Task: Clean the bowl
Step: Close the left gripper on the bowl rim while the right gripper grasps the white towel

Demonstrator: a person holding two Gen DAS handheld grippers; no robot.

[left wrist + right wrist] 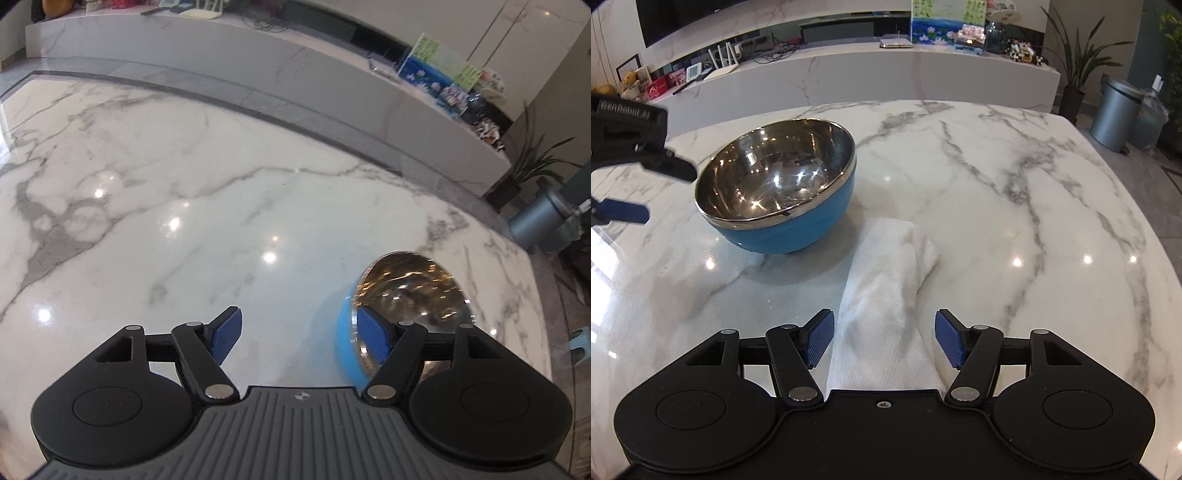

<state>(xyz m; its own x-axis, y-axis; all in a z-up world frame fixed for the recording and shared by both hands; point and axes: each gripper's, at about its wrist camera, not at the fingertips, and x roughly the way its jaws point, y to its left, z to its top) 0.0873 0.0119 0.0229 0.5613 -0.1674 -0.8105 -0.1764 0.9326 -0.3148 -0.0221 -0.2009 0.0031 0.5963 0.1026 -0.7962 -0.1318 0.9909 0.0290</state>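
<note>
A bowl (783, 192) with a blue outside and shiny steel inside stands tilted on the white marble table (997, 192). In the left wrist view the bowl (410, 291) is at the right, just past my right fingertip. My left gripper (301, 336) is open and empty, to the left of the bowl; it shows at the left edge of the right wrist view (628, 177). A folded white cloth (890, 288) lies on the table in front of the bowl. My right gripper (884, 338) is open, its pads either side of the cloth's near end without gripping it.
A long marble counter (886, 70) with pictures, a router and small ornaments runs behind the table. A grey bin (1115, 110) and a potted plant (1075, 62) stand on the floor at the right. The table edge curves away at the right.
</note>
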